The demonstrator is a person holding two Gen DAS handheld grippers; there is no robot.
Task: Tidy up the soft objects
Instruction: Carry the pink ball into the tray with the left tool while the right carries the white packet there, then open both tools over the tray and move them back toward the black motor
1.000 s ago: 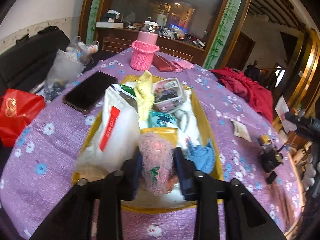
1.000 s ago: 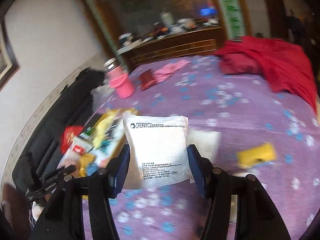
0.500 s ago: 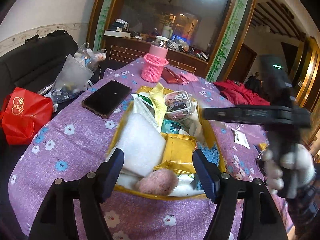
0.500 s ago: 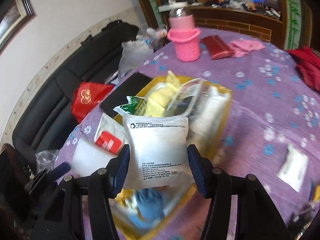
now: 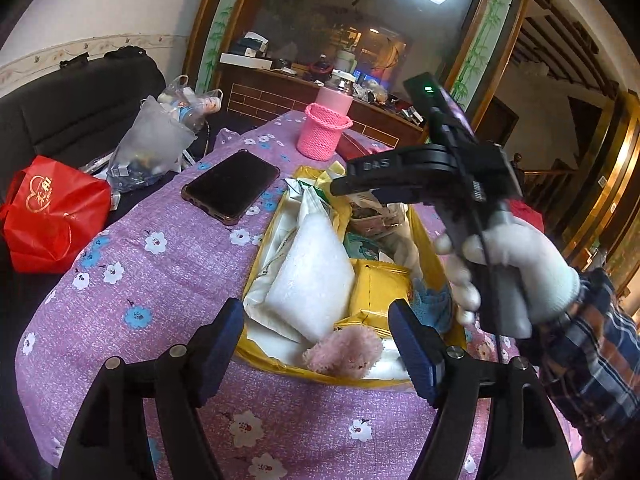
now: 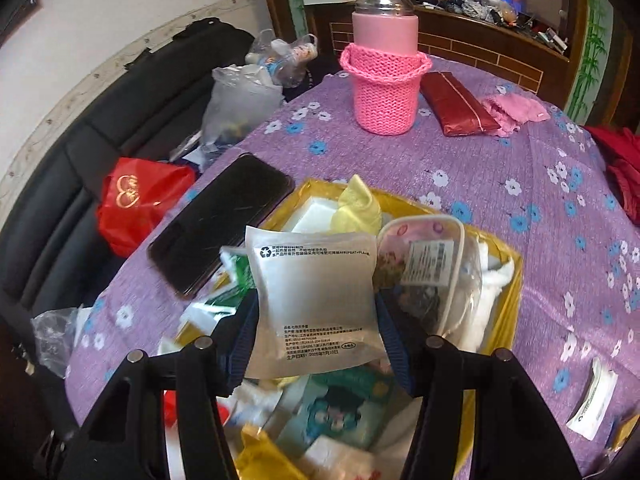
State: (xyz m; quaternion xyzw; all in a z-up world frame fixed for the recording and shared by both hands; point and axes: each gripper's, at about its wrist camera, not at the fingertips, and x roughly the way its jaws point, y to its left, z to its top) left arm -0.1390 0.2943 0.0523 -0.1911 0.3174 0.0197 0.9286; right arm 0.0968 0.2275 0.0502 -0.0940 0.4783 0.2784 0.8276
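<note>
A yellow tray [image 5: 260,362] on the purple flowered table holds several soft packets: a white pouch [image 5: 312,280], a yellow packet [image 5: 378,294] and a pink fluffy ball [image 5: 346,352] at its near edge. My left gripper [image 5: 318,344] is open and empty, its jaws either side of the ball and just short of the tray. My right gripper [image 6: 316,320] is shut on a white printed packet [image 6: 316,300] and holds it over the tray [image 6: 514,280]. The right gripper body also shows in the left wrist view [image 5: 440,176], above the tray.
A black phone [image 5: 232,186] lies left of the tray. A pink knitted holder with a flask [image 6: 384,80] stands behind it, next to a red wallet [image 6: 456,110]. A red bag [image 5: 52,212] and a clear plastic bag [image 5: 150,148] sit at the table's left edge.
My left gripper let go of the pink ball into the tray, opened and pulled back. My right gripper carried the white packet leftwards from the open table to over the tray.
</note>
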